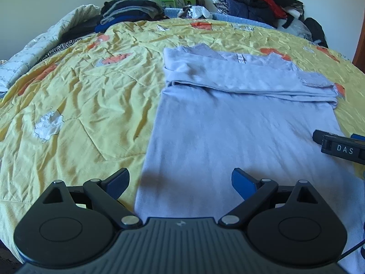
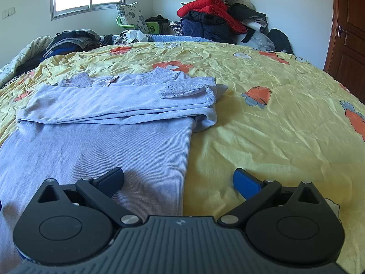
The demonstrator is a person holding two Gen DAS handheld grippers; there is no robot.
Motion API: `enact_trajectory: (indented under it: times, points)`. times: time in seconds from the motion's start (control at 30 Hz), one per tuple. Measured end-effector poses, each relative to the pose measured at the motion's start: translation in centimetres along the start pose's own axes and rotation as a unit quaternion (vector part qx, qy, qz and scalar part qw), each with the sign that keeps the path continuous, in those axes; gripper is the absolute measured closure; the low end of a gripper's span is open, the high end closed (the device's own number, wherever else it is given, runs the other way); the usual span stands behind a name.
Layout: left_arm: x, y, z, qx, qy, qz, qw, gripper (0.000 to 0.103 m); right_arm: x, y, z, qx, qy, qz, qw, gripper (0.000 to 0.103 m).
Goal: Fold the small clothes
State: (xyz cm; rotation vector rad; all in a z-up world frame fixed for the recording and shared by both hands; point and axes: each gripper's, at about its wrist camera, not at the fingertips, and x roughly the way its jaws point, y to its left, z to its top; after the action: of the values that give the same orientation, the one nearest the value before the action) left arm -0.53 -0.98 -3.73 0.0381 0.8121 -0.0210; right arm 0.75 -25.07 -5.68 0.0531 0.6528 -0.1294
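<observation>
A pale lilac knit top [image 1: 239, 125] lies flat on the yellow bedspread [image 1: 79, 102], its sleeves folded across the chest and its lace collar at the far end. My left gripper [image 1: 180, 180] is open and empty, straddling the top's near left edge. My right gripper [image 2: 179, 179] is open and empty, straddling the top's [image 2: 102, 137] near right edge on the bedspread [image 2: 273, 125]. The right gripper also shows at the right edge of the left wrist view [image 1: 337, 147].
A stack of dark folded clothes [image 1: 127, 11] sits at the far left of the bed. A heap of red and dark jackets [image 2: 214, 18] lies against the far wall. A wooden door [image 2: 349, 34] stands at right. A patterned pillow [image 2: 132, 16] rests on a green chair.
</observation>
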Motion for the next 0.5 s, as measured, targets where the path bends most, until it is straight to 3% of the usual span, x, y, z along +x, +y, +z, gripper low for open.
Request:
enact_trajectory:
  times: [0.5]
  points:
    - [0.09,0.12,-0.23,-0.006,0.0,-0.002,1.0,0.006,-0.01,0.03,-0.03,0.0,0.0,0.0,1.0,0.0]
